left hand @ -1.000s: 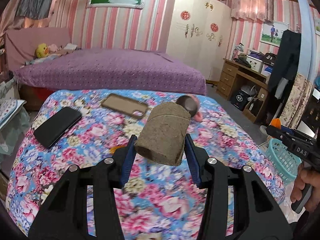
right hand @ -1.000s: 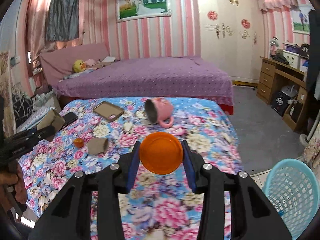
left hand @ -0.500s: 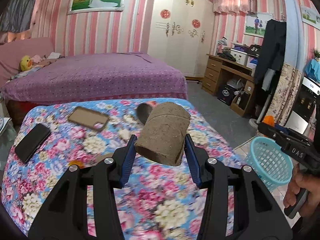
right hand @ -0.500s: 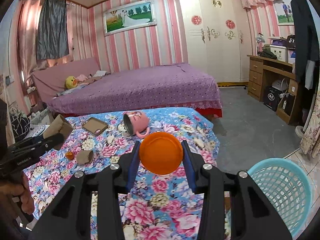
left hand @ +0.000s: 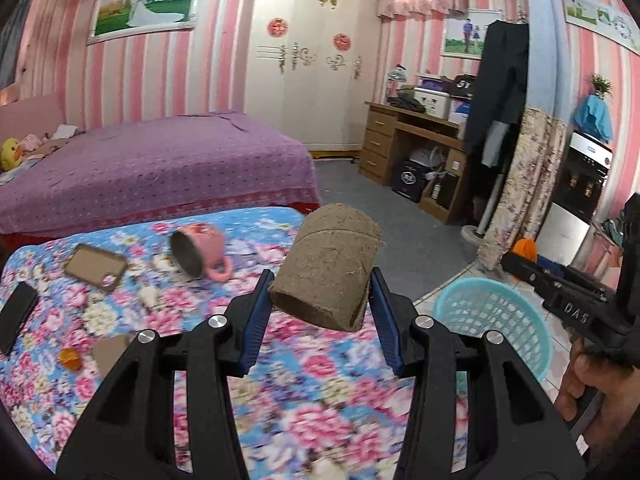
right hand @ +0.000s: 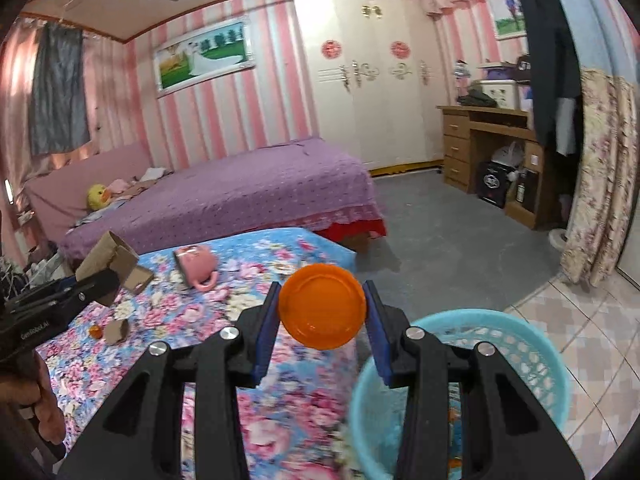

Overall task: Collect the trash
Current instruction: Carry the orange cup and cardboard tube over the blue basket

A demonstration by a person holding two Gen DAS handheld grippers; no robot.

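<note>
Taking the pink mug, lying on its side on the floral-covered bench, as the landmark: far left of it lies a black phone, then a brown phone case just left of it. In front of the mug and to its left sit a small orange cap and a scrap of cardboard. To the mug's right the left claw grips a brown cardboard tube between its blue pads. Further right, the right claw is clamped on an orange lid, beside the rim of the turquoise basket, which stands on the floor past the bench's right edge.
</note>
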